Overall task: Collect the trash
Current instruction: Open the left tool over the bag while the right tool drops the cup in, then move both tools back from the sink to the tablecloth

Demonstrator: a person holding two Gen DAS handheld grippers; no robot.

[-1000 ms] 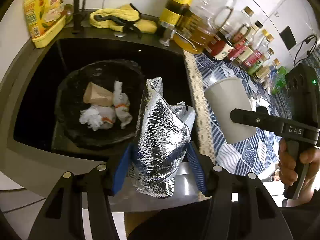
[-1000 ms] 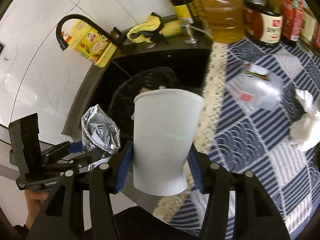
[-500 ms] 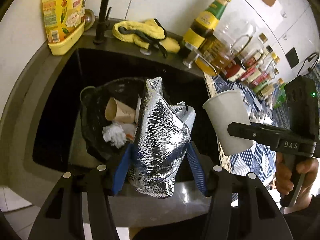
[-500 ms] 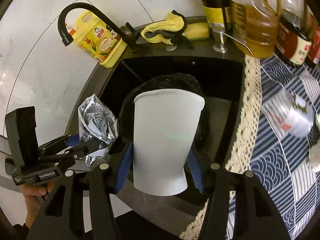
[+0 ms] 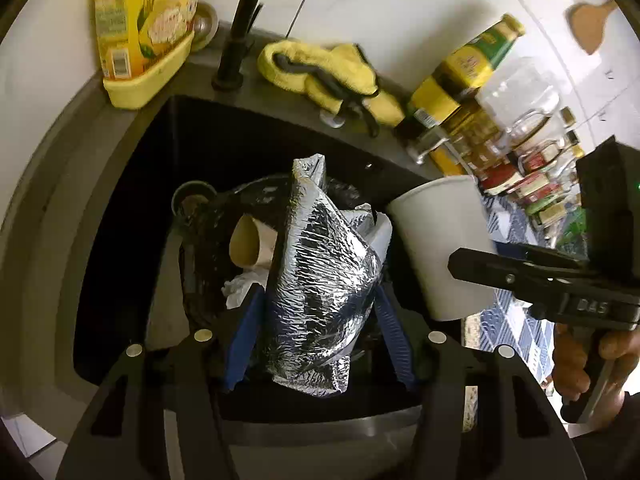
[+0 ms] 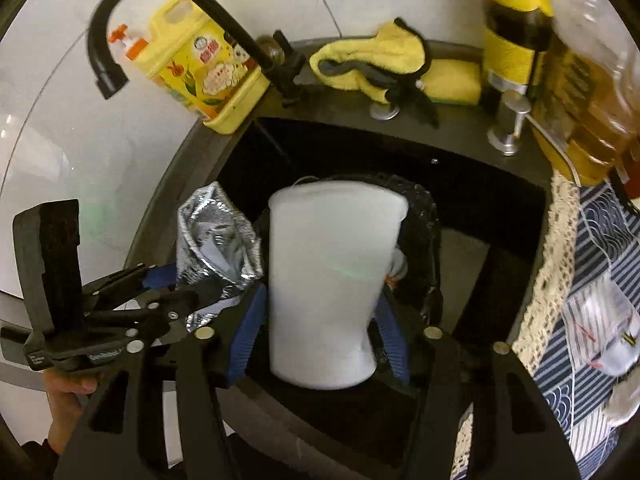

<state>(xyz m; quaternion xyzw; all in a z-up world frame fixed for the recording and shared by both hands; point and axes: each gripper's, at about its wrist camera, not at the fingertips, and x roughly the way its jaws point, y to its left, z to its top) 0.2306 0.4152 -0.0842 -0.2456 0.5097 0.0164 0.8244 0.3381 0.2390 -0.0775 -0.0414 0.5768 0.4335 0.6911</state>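
Trash: foil bag (image 5: 320,292) clamped in left tongs (image 5: 316,340), paper cup (image 6: 332,280) clamped in right tongs (image 6: 320,332), both above black bin bag (image 5: 208,240) in sink (image 5: 120,208). Step judged: delivery. Next: centre over bag mouth, open tongs, drop.

We look down along each gripper's fingers, close above the sink (image 5: 120,208) from its near edge, facing the faucet (image 6: 168,4). Both views share the sink basin, the faucet and the yellow cloth (image 5: 320,68).
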